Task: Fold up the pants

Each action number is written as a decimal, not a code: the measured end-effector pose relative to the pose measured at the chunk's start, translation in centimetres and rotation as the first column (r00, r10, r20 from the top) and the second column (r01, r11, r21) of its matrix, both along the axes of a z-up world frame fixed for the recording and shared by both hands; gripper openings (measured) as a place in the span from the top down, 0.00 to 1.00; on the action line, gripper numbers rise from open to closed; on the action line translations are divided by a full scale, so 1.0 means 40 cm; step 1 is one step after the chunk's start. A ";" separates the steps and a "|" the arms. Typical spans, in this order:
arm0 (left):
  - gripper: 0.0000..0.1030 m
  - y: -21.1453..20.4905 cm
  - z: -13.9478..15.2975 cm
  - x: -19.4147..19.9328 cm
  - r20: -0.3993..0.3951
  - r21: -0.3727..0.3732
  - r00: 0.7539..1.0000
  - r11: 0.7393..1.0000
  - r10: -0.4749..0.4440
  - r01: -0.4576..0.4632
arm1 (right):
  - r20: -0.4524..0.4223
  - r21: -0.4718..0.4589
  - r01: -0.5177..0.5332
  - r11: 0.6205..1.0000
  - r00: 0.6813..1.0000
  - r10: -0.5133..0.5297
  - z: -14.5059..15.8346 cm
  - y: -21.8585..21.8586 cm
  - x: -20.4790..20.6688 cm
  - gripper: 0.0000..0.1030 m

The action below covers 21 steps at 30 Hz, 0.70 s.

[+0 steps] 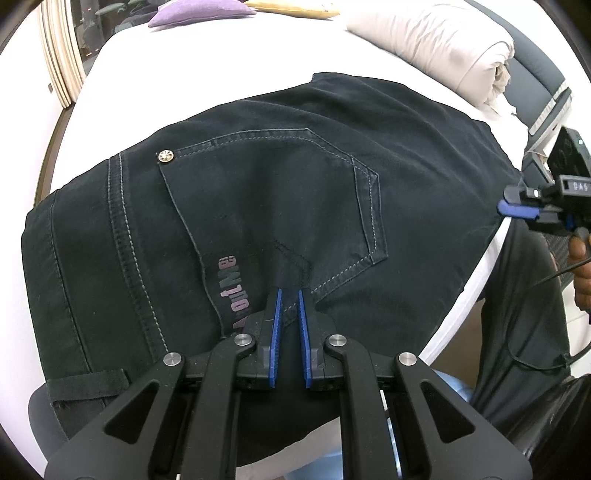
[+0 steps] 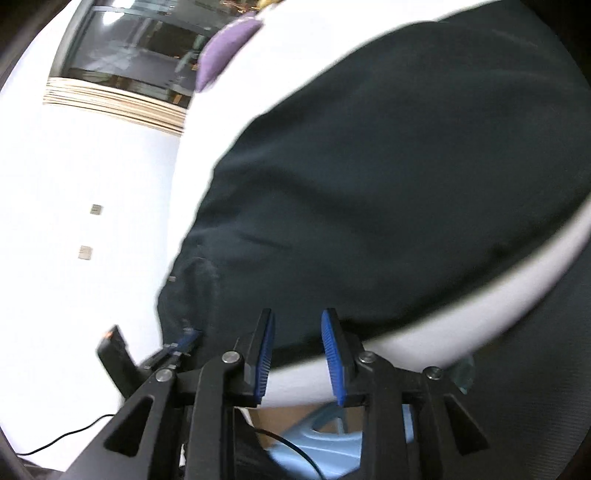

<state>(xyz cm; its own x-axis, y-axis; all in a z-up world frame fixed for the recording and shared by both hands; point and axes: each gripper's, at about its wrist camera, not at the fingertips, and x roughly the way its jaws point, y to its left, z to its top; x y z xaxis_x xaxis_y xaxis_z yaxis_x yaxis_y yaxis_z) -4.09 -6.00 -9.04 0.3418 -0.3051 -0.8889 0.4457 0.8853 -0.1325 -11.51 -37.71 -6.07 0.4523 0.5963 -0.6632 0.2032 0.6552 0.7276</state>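
Observation:
Dark navy pants [image 1: 258, 192] lie on a white bed [image 1: 207, 74], back pocket and waistband up. One leg hangs over the bed's right edge. My left gripper [image 1: 290, 291] is shut on a raised pinch of the pants fabric just below the pocket. My right gripper [image 2: 297, 321] is open and empty, hovering at the pants' near edge [image 2: 369, 184]. It also shows in the left wrist view [image 1: 517, 210] at the right edge of the pants. The right wrist view is blurred.
A rolled beige duvet [image 1: 461, 48] lies at the bed's far right. A purple cushion [image 1: 199, 13] and a yellow one [image 1: 295, 8] sit at the far end. A light blue plastic object [image 2: 325, 443] stands below the bed edge.

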 end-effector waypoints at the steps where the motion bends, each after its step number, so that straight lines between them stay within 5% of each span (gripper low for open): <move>1: 0.91 -0.001 0.000 -0.001 0.000 0.001 1.000 1.000 0.000 0.000 | 0.007 -0.004 -0.004 1.000 1.000 0.004 0.007 0.015 0.014 0.71; 3: 0.91 -0.002 0.000 -0.002 0.001 0.004 1.000 1.000 -0.002 0.002 | -0.020 -0.045 -0.021 0.999 1.000 0.020 -0.014 0.025 0.024 0.71; 5: 0.91 -0.002 0.001 -0.005 0.001 0.007 1.000 1.000 -0.009 0.009 | -0.117 -0.090 -0.030 0.995 0.993 0.020 -0.077 0.025 0.024 0.92; 7: 0.91 0.000 0.004 -0.005 -0.003 0.005 1.000 1.000 -0.009 0.009 | -0.131 -0.114 -0.033 0.993 0.991 0.018 -0.094 0.018 0.001 1.00; 12: 0.91 -0.011 0.042 -0.003 0.030 0.026 0.999 1.000 -0.016 0.015 | -0.121 -0.238 -0.099 0.966 0.990 0.072 -0.023 0.022 -0.026 0.90; 16: 0.91 -0.044 0.090 0.050 0.070 -0.028 0.998 1.000 -0.007 0.009 | 0.106 -0.160 -0.055 0.986 0.992 0.073 0.100 0.012 0.064 0.79; 21: 0.91 -0.108 0.068 0.141 0.065 -0.002 0.998 1.000 0.001 -0.001 | 0.146 -0.005 -0.155 0.988 0.977 0.155 0.054 0.089 0.281 0.78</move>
<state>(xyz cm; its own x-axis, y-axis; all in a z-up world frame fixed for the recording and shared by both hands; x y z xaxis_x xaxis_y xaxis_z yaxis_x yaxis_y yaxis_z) 1.56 -10.32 -6.34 0.3992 -0.3067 -0.8640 0.4523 0.8856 -0.1054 -0.29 -34.16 -3.93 0.4454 0.6706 -0.5932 -0.0089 0.6659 0.7460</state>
